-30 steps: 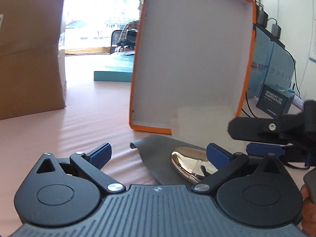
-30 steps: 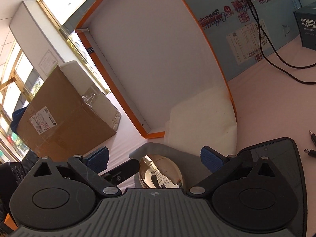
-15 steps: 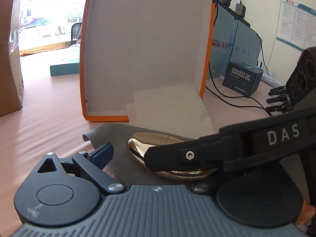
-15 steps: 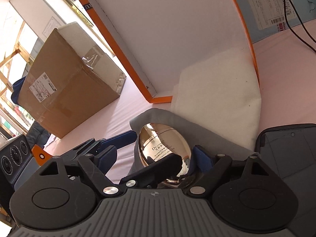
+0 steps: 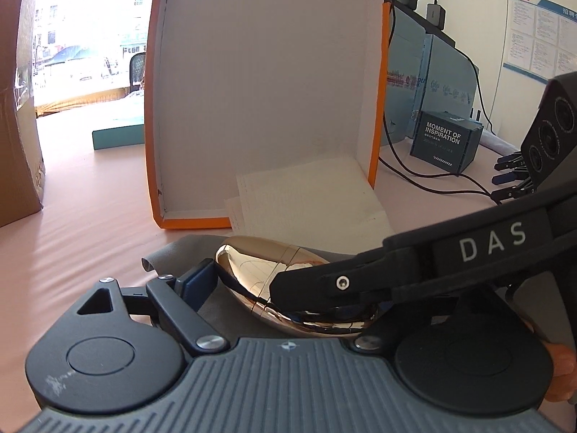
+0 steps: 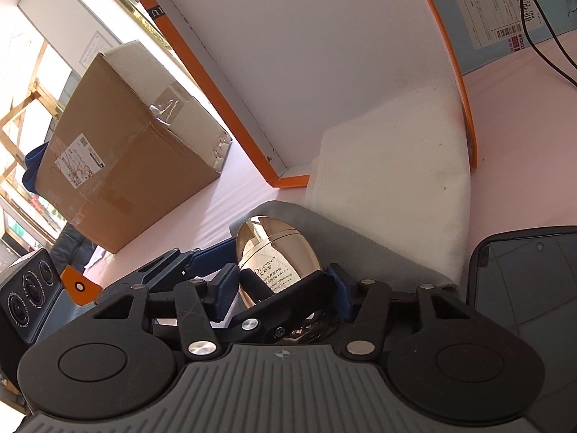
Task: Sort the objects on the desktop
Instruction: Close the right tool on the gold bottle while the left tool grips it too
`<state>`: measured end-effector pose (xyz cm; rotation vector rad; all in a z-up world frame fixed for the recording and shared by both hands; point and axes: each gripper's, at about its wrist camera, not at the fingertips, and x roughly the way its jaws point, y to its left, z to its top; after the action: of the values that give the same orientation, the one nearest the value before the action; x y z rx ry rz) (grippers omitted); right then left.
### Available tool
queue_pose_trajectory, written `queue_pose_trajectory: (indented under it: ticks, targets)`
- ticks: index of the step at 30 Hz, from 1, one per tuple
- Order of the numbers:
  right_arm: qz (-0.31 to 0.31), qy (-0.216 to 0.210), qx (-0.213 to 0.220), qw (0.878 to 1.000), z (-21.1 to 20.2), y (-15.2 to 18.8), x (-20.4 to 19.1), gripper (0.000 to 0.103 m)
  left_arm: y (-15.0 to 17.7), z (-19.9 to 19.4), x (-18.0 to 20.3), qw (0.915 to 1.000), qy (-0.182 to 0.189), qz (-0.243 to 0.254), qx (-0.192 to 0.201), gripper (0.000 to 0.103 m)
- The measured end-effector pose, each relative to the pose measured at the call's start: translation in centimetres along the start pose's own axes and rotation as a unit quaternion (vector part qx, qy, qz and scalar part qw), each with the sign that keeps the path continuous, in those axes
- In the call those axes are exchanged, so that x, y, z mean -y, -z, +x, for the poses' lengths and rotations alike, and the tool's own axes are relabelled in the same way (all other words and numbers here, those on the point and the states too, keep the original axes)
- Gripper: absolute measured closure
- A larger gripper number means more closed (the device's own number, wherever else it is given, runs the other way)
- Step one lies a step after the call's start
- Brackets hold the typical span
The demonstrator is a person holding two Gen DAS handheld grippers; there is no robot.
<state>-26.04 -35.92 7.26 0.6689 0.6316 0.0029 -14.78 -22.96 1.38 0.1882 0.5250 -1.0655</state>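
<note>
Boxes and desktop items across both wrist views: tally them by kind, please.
Boxes: 3 (orange box, cardboard box, dark blue box)
Cloths: 2 (white cloth, grey cloth)
Gold egg-shaped bottle: 1
Phone: 1
Total: 7

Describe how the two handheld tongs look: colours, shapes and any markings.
Both tongs, left and right, share a ribbed grey body, two round black hubs, black linkage arms with silver pivot screws and blue finger pads. One black arm reads DAS in white. An orange tab marks the left unit.
</note>
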Motion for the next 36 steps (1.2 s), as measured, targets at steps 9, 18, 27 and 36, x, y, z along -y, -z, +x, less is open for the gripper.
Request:
queue_pose_trajectory:
  ticks: [9, 18, 27, 36]
  targets:
    - [0.006, -0.028, 0.009, 1.000, 0.0, 0.2, -0.5, 0.056, -0.1, -1.4, -0.2, 0.9993, -0.019, 0.018, 0.027, 0.023]
    - [0.005, -0.039, -0.003, 0.999, 1.2, 1.0, -2.5, 0.057, 0.8, -3.7, -1.3, 0.9992, -0.030, 0.013, 0.020, 0.035]
    - [-0.016, -0.049, -0.052, 0.997, 4.3, 1.9, -5.0, 0.055, 2.4, -5.3, -4.9, 0.9995, -0.025, -0.017, -0.004, 0.035]
    - [-0.047, -0.062, -0.046, 0.996, 4.4, 3.3, -10.4, 0.055, 2.8, -10.6, -6.0, 0.9987, -0.042, 0.001, 0.029, 0.046]
